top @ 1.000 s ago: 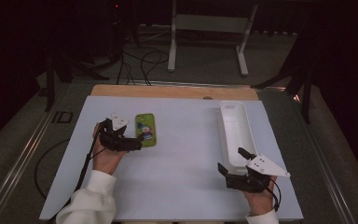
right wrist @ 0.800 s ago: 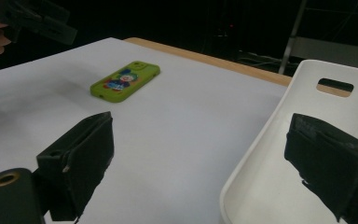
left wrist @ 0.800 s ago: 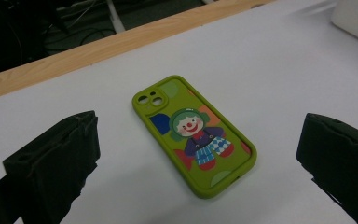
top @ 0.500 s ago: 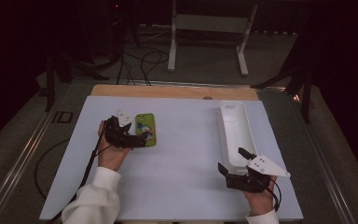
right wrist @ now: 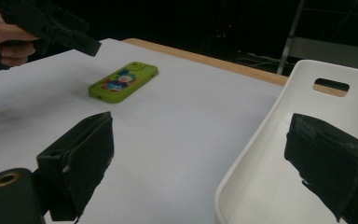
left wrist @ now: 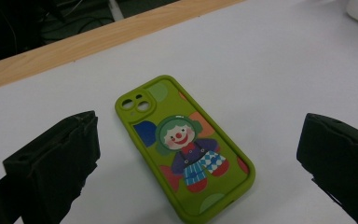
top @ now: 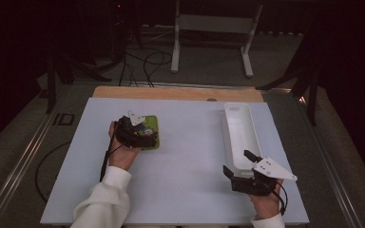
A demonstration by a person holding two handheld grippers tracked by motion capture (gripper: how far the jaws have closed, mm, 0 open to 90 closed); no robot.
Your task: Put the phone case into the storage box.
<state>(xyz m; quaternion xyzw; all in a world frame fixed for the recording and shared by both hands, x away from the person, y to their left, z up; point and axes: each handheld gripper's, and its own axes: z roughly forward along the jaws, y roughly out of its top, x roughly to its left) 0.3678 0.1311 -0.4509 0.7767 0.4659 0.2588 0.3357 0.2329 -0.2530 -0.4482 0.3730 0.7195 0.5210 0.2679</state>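
Note:
A green phone case [left wrist: 185, 147] with a clown picture lies flat on the white table, camera cut-outs toward the wooden edge. In the high view the green phone case [top: 150, 130] sits left of centre, and my left gripper [top: 142, 135] hovers over it, open, jaws wide on either side with nothing held. In the right gripper view the green phone case [right wrist: 123, 82] lies far off to the left. My right gripper [top: 240, 166] rests open at the near end of the long white tray [top: 240, 130], whose rim [right wrist: 256, 154] runs between its jaws.
The white board [top: 190, 185] lies on the table. A light wooden strip [top: 176, 93] borders the board's far edge. Beyond it stand a metal frame's legs [top: 176, 47] and cables on the dark floor.
My left gripper has moved right and forward, from beside the phone case to over it. The right gripper has stayed still.

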